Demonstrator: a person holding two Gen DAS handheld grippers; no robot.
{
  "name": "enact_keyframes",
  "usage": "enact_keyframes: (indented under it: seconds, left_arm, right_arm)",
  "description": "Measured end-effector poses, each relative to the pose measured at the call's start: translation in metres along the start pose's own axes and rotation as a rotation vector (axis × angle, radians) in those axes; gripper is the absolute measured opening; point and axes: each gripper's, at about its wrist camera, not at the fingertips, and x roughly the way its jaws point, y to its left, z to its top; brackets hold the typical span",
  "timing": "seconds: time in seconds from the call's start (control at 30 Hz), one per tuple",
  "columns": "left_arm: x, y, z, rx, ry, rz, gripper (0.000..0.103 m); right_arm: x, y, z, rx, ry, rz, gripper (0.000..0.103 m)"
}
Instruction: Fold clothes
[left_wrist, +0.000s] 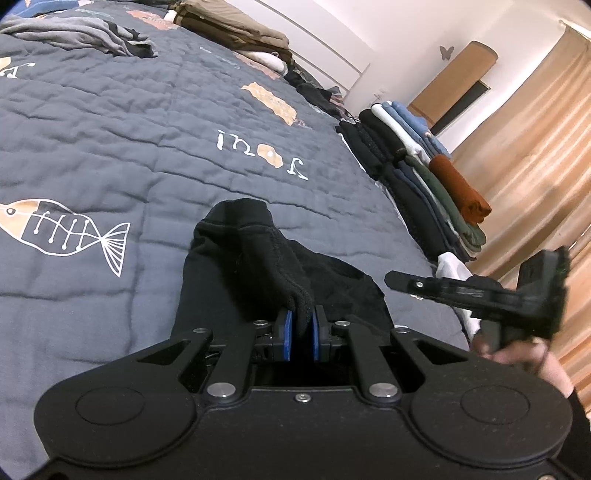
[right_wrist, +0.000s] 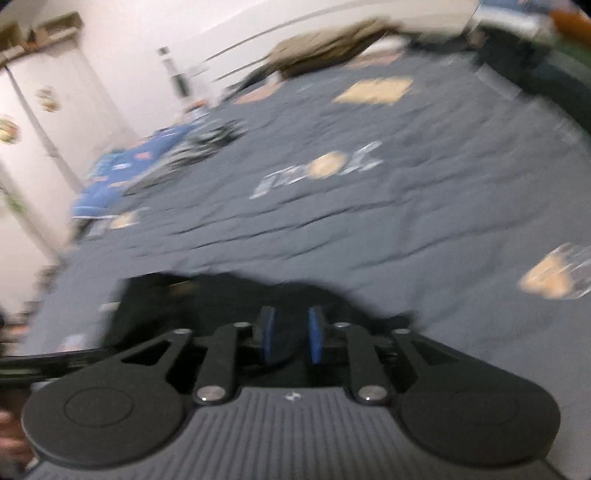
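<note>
Black fabric sits clamped between the blue pads of my left gripper (left_wrist: 301, 334); it is a fold of the black garment (left_wrist: 273, 266), which lies on the bed's near edge and bunches up into a ridge running away from the pads; my right gripper (right_wrist: 290, 338) stands with its jaws parted to a middling gap, nothing pressed between them, the dark cloth lying just beyond its tips, though that view is blurred; seen from the left wrist, it hangs just right of the garment, held in my right hand (left_wrist: 524, 354); past the garment the grey quilt (left_wrist: 155, 122), printed with a fish and letters, spreads wide and bare across the middle of the bed; along the quilt's right edge a stack of folded clothes (left_wrist: 417, 177) lines the rim, a rust-coloured piece on top; farther off, at the far left, a loose grey heap (left_wrist: 74, 31) lies crumpled; tan folded pieces (left_wrist: 236, 27) rest against the white wall.
</note>
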Motion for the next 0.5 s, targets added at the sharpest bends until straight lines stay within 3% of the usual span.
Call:
enact_keyframes:
  seconds: [0.07, 0.27, 0.5]
  left_arm:
    - [0.000, -0.001, 0.000, 0.003, 0.002, 0.000, 0.011]
    - [0.001, -0.001, -0.001, 0.013, 0.013, 0.012, 0.011]
    - [0.002, 0.000, -0.002, 0.029, 0.026, 0.014, 0.011]
  right_arm:
    - [0.006, 0.001, -0.001, 0.044, 0.049, 0.092, 0.036]
    - [0.038, -0.007, -0.008, 0.196, 0.189, 0.163, 0.038]
    - [0.062, -0.014, -0.017, 0.343, 0.214, 0.191, 0.040]
